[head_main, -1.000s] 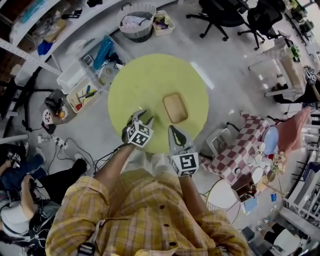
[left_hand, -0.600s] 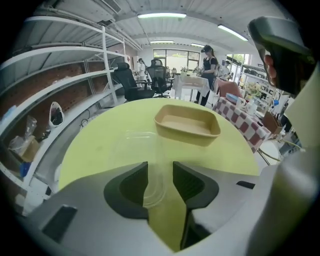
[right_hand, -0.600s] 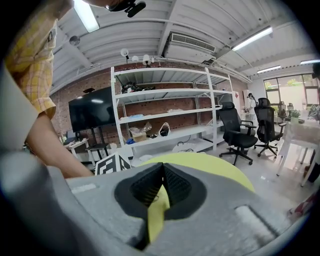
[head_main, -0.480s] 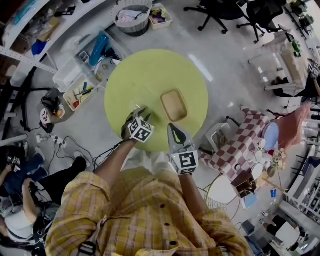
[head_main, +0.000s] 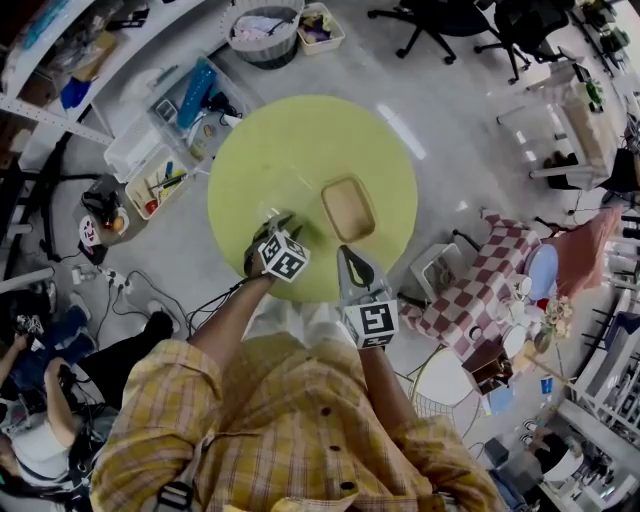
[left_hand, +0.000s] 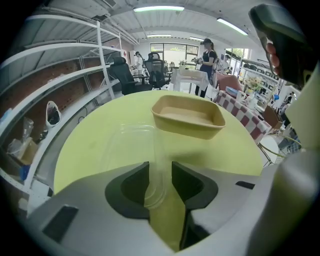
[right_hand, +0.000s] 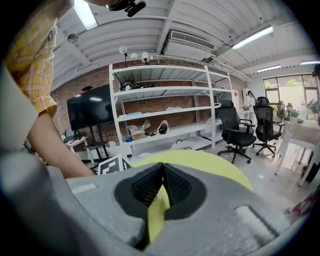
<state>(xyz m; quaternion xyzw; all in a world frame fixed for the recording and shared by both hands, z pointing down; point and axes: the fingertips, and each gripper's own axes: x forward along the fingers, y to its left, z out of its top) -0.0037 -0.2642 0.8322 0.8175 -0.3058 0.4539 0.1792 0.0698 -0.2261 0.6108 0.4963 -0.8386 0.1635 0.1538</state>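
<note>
**round table, two hand-held tools, one clear lid, one tray**

- left tool (head_main: 280, 224) (left_hand: 160, 172): jaws drawn in on the near rim of a clear plastic lid (left_hand: 131, 142). the rim stands on edge in the narrow gap, pressed to one jaw, with a thin sliver of table showing beside the other.
- clear plastic lid: lies low over the yellow-green table (head_main: 290, 140), on the person's near side. its far edge is just beside the beige tray (left_hand: 189, 116); whether the two touch cannot be told.
- beige tray: shallow, rectangular, empty, right of the table's middle in the head view (head_main: 349, 209).
- right tool (head_main: 345, 256) (right_hand: 162, 172): jaws pressed together with nothing between them. it is held at the table's near edge, tipped up toward the wall shelves (right_hand: 165, 107), apart from both lid and tray.
- surrounds: storage bins (head_main: 165, 150) on the floor to the left, a checked cloth (head_main: 478, 290) to the right.

risks, as judged:
- the grip takes only a thin, flexible rim, so the lid may slip out or buckle if lifted fast.
- being transparent, its far edge is hard to place and may knock the tray aside.
</note>
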